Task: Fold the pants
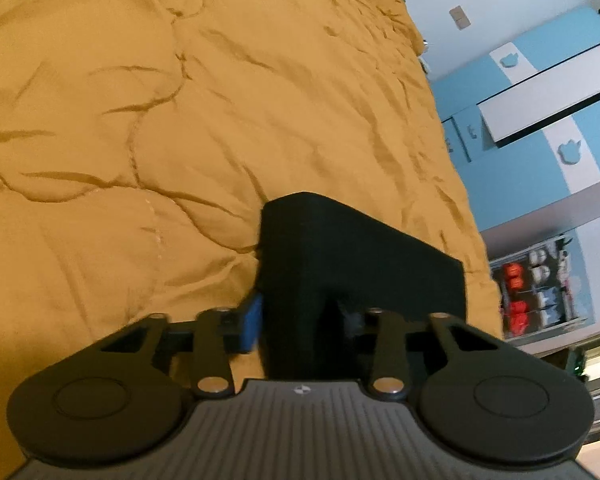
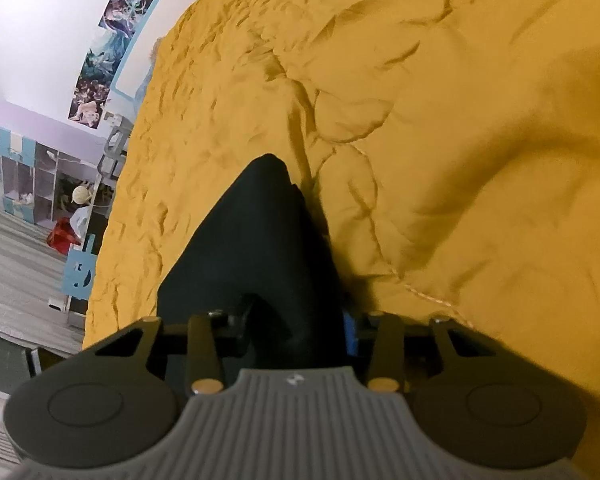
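Note:
The black pants [image 1: 340, 256] hang folded over my left gripper [image 1: 300, 316], which is shut on the cloth; only its blue left finger pad [image 1: 252, 320] shows. In the right wrist view the same black pants [image 2: 260, 240] drape over my right gripper [image 2: 296, 328], which is shut on the fabric, with a blue pad [image 2: 350, 336] visible at the right. Both grippers hold the pants up above the mustard-yellow quilted bedspread [image 1: 180, 120]. The rest of the pants is hidden by the draped fold.
The bedspread [image 2: 460, 160] fills most of both views. A blue and white wardrobe [image 1: 540, 100] and a shelf of small items [image 1: 540, 296] stand past the bed's right edge. Cubby shelves [image 2: 32, 176], posters [image 2: 112, 40] and grey floor [image 2: 12, 280] lie past the left edge.

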Available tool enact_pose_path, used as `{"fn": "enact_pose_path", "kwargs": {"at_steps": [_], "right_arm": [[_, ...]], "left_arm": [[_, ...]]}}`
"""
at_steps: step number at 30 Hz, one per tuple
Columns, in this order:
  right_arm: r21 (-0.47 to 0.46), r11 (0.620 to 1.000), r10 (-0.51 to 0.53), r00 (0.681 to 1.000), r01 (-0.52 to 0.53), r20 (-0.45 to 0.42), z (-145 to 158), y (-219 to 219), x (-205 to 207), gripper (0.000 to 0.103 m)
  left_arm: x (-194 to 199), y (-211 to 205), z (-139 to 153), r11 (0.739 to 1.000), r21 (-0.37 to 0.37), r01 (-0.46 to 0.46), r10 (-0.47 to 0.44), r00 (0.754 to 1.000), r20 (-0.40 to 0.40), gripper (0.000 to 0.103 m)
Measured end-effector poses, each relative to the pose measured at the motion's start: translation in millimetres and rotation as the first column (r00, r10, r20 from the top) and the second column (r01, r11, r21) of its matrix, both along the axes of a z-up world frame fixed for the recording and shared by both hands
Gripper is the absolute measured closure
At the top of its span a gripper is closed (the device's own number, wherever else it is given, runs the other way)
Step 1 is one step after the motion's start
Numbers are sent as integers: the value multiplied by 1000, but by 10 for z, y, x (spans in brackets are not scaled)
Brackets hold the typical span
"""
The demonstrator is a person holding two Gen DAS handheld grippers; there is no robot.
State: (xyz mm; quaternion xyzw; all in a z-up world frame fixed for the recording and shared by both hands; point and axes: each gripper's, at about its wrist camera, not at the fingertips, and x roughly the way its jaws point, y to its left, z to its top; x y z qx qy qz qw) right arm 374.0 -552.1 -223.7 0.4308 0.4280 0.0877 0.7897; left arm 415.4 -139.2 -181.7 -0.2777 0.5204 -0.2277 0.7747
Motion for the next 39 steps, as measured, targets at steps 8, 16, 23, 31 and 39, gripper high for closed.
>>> {"fn": "enact_pose_path", "kwargs": {"at_steps": [8, 16, 23, 31, 39], "right_arm": [[-115, 993, 19, 997, -10, 77, 451, 128, -115, 85], [-234, 972, 47, 982, -3, 184, 1204, 431, -491, 87], [-181, 982, 90, 966, -46, 242, 1593, 802, -879, 88], [-68, 987, 157, 963, -145, 219, 1595, 1610, -1376, 88], [-67, 983, 182, 969, -172, 168, 1220, 2090, -1371, 88]], "left_arm": [[-133, -61, 323, 999, 39, -5, 2, 996, 86, 83], [-526, -78, 1047, 994, 106, 11, -36, 969, 243, 84], [-1029, 289, 1634, 988, 151, -15, -37, 942, 333, 84], [-1581, 942, 2004, 957, 288, -21, -83, 935, 344, 84], [-1510, 1280, 1527, 960, 273, -59, -19, 962, 274, 84]]}}
